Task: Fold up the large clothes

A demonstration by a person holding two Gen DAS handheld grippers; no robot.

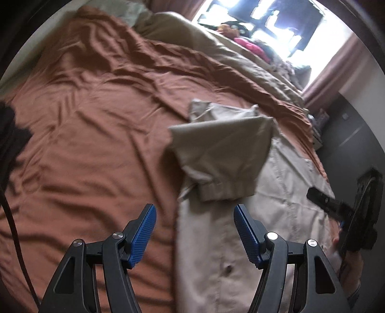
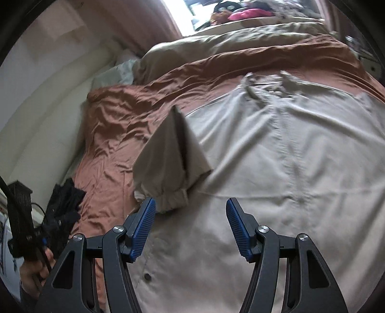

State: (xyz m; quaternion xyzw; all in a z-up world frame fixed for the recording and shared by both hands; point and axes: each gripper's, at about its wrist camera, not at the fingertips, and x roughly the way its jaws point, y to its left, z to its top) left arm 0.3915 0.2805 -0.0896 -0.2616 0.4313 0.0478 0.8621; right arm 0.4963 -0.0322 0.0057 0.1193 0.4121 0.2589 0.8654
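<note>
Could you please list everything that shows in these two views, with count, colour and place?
shirt: one, light beige, buttoned, spread on the bed, one sleeve folded inward.
bedsheet: one, rust brown, wrinkled, under the shirt.
duvet: one, tan, bunched at the bed's far end.
dark garment: one, black, at the bed's near left edge.
clutter: several items, one pink, by the window.
curtain: dusty pink, beside the window.
left gripper: blue fingers, open, nothing between.
right gripper: blue fingers, open, over the shirt.
</note>
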